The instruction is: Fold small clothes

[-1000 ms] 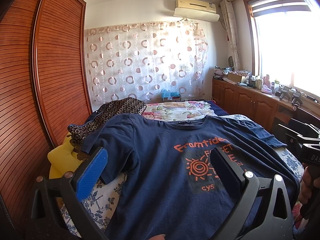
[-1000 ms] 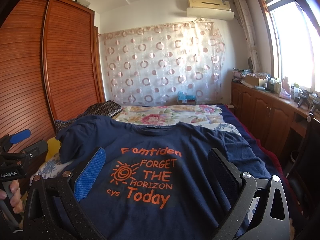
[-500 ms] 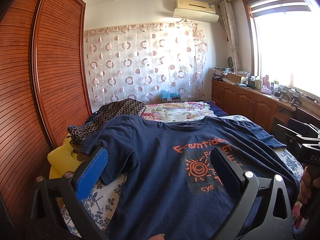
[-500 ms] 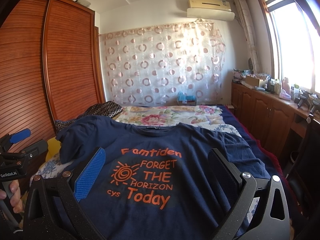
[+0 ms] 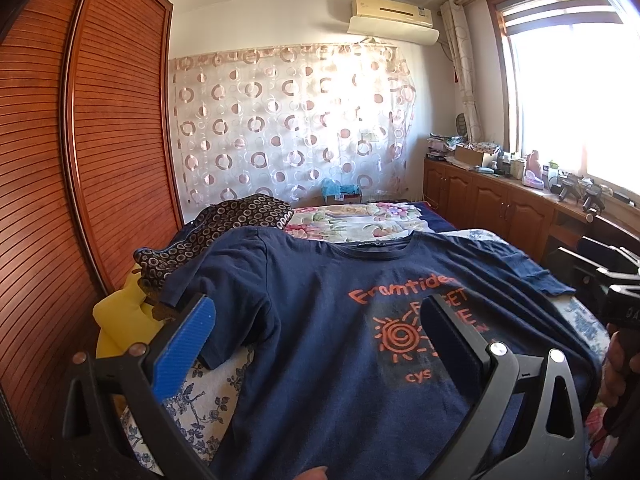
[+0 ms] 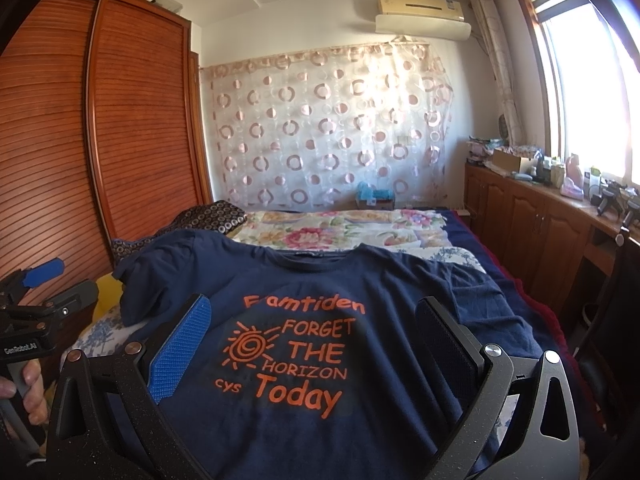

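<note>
Gaping wide, the jaws of the left gripper (image 5: 320, 332) hold nothing; they hover just above the navy T-shirt (image 5: 320, 340), one blue pad over the sleeve edge, the dark pad over the orange sun print. The right gripper (image 6: 312, 336) stands the same way, jaws spread apart and empty, framing the orange lettering that reads "FORGET THE HORIZON Today". A hand (image 6: 30, 388) grips the left tool's handle at the edge of the right view, and the other hand (image 5: 618, 364) shows at the far right of the left view.

The T-shirt lies face up and spread flat on the bed (image 6: 100, 332), collar pointing away toward the curtain, both short sleeves out to the sides. Beyond the collar lies a floral quilt (image 6: 340, 232). A dark ring-patterned cloth (image 5: 224, 224) is heaped by the shirt's left shoulder, with something yellow (image 5: 120, 320) beneath it. A slatted wooden wardrobe (image 5: 100, 140) runs along the left, a circle-patterned curtain (image 5: 288, 120) hangs behind, and a cluttered wooden desk (image 6: 540, 208) sits under the bright window.
</note>
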The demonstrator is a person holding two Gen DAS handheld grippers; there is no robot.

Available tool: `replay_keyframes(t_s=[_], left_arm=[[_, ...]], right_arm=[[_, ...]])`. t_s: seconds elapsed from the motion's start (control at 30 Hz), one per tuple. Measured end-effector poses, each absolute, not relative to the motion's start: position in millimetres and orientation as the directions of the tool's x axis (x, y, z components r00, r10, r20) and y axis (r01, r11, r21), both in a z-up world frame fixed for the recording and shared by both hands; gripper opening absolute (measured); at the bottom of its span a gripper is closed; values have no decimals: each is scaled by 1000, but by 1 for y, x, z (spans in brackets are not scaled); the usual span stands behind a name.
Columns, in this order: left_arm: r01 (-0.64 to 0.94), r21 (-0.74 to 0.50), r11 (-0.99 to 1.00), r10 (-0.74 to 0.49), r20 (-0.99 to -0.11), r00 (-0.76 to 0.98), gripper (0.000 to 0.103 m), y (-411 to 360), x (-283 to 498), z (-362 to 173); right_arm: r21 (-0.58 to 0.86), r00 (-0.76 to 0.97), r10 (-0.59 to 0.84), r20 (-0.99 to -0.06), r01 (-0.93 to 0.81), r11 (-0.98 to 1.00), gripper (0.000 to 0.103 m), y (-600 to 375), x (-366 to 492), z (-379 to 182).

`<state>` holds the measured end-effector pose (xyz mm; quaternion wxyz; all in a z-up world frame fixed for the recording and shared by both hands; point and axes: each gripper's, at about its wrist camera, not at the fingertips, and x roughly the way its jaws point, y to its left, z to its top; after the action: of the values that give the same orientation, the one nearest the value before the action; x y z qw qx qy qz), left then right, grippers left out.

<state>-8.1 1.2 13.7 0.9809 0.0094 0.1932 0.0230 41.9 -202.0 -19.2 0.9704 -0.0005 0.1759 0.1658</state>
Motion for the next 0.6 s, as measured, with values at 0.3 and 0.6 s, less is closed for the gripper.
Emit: replay_keyframes(t_s=[0.3,0.6], left_arm=[[-36,21,999,42,-435,900,103,31,19,-7],[-42,0,999,36,-505,862,103,80,57,-23]], right_arm=[[30,846,363,-390,-382,924,103,-190,68,-32],[27,791,408,-456,-446,894,103,-167,115,-51]])
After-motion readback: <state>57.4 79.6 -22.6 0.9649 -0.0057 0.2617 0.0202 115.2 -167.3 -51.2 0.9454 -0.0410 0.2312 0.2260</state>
